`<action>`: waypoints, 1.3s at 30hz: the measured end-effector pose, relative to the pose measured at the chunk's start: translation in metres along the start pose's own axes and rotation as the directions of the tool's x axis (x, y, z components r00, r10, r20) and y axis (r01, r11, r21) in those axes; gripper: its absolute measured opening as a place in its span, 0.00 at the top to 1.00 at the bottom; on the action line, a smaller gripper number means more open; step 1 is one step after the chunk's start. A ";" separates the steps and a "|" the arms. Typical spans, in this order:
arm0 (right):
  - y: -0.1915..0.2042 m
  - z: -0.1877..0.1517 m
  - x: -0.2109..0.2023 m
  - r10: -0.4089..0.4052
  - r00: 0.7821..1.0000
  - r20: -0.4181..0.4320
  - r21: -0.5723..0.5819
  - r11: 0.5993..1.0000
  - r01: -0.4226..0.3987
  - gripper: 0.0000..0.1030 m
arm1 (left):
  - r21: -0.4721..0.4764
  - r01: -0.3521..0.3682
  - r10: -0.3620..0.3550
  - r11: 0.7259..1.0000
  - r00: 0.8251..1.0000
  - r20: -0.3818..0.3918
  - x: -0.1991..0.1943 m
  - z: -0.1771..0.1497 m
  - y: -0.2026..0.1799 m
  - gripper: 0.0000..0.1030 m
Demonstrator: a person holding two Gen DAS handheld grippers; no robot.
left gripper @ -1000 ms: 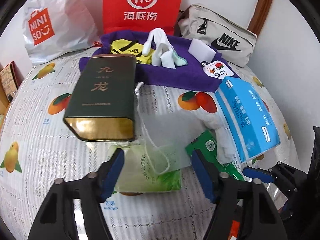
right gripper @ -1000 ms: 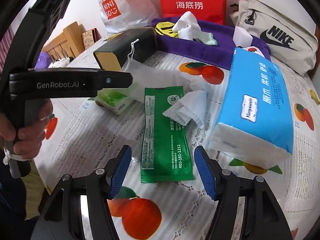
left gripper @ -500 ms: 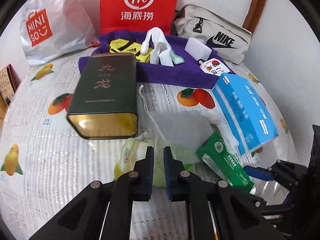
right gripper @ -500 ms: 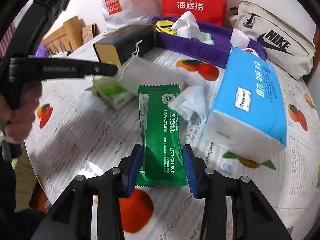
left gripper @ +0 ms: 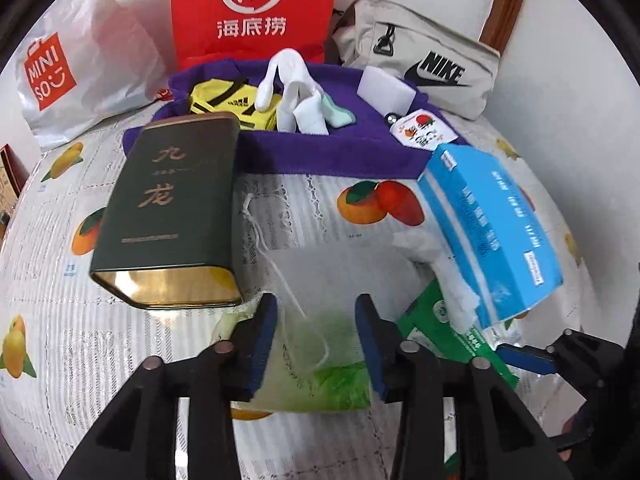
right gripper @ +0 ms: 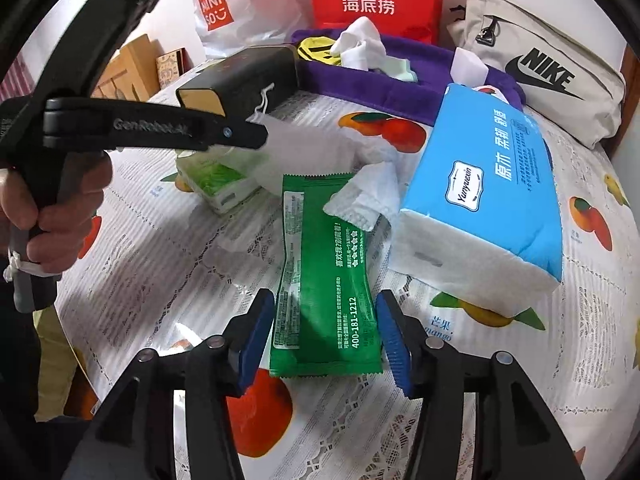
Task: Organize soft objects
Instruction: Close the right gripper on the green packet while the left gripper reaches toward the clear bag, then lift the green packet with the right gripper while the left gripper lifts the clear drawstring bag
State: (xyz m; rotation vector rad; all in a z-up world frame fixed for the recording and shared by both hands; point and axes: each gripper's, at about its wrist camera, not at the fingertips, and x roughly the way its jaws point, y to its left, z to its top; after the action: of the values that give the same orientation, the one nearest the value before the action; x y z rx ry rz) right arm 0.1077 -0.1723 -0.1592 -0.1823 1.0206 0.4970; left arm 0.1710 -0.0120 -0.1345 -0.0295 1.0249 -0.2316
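**Jaws parted on both grippers, each straddling a soft pack**

Left gripper (left gripper: 316,344): jaws have just been reopening, blue pads now stand off either side of the translucent drawstring pouch (left gripper: 320,280), which drapes over a light-green tissue pack (left gripper: 320,384). No pad contact visible.

Right gripper (right gripper: 326,334): jaws also just widened; green wet-wipe packet (right gripper: 324,276) lies flat between them, near end in the gap, small clearance each side. Not clamped.

A hand (right gripper: 52,216) holds the left gripper's handle at the left edge of the right wrist view.

Next out on the fruit-print tablecloth (left gripper: 60,320): crumpled white tissue (right gripper: 366,196) overlapping the packet's far corner, blue Yunyuexin tissue pack (right gripper: 488,184) just right of it, dark green tin (left gripper: 172,208) lying on its side to the left.

Behind: purple towel (left gripper: 320,152) carrying a yellow Adidas item (left gripper: 224,100), white socks (left gripper: 296,96) and a white sponge block (left gripper: 384,88).

Far edge against the wall: Miniso bag (left gripper: 72,64), red Haidilao bag (left gripper: 252,8), beige Nike bag (left gripper: 420,56).
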 end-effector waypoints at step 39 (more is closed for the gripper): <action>0.019 0.018 -0.070 0.088 0.982 0.167 -0.009 0.996 -0.088 0.67 | 0.015 0.052 -0.054 0.999 0.977 0.207 -0.099 0.021 0.008 0.94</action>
State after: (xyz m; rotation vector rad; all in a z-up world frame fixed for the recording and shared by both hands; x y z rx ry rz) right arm 0.0827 -0.1702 -0.0891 -0.0951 0.8669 0.5839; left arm 0.1411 0.0141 -0.0405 -0.0713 0.8158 -0.2764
